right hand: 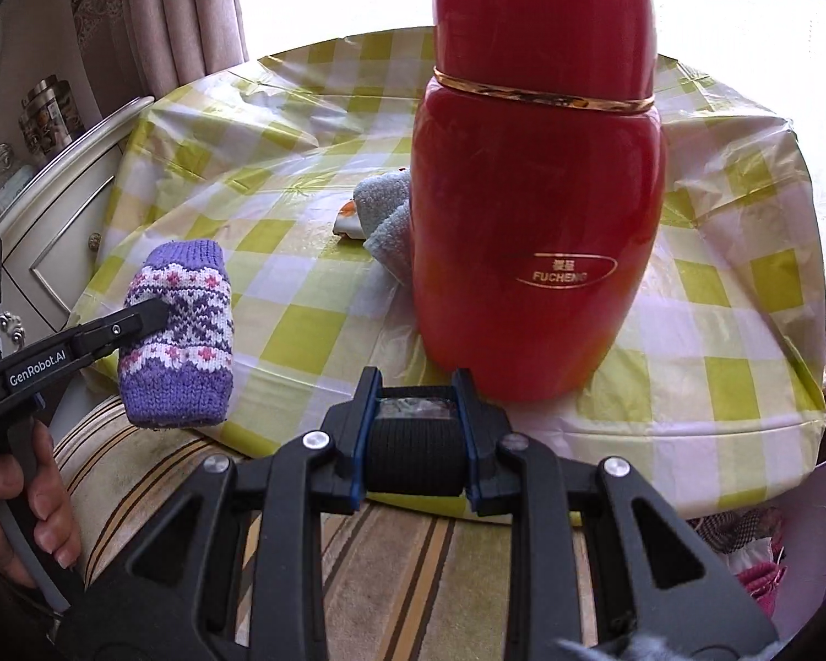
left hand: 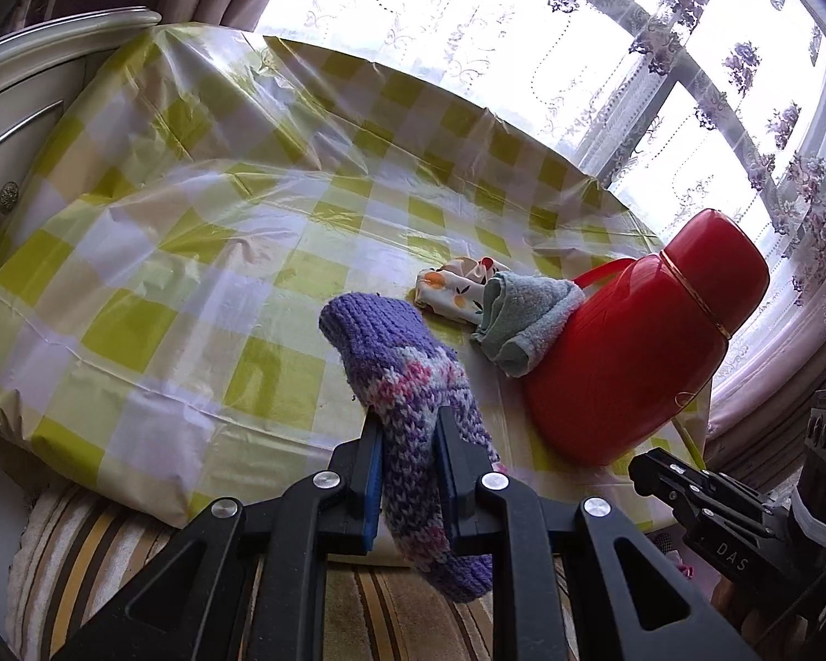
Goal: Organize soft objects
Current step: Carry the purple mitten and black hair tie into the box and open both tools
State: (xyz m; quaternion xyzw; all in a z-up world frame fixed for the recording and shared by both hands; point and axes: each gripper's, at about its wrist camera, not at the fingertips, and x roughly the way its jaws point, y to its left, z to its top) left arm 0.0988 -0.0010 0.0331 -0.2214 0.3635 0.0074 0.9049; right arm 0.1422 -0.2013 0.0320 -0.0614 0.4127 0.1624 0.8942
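Purple knitted sleeve (left hand: 413,402) clamped in left hand-held gripper (left hand: 410,473), hanging over surface (left hand: 193,253) edge. Right hand-held gripper (right hand: 416,440) clamped on black ribbed roll (right hand: 413,457), near red flask (right hand: 534,209): forward nudge likely to topple flask.

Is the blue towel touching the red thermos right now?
Touching. In the left wrist view the blue towel leans against the red thermos with no gap; the right wrist view agrees.
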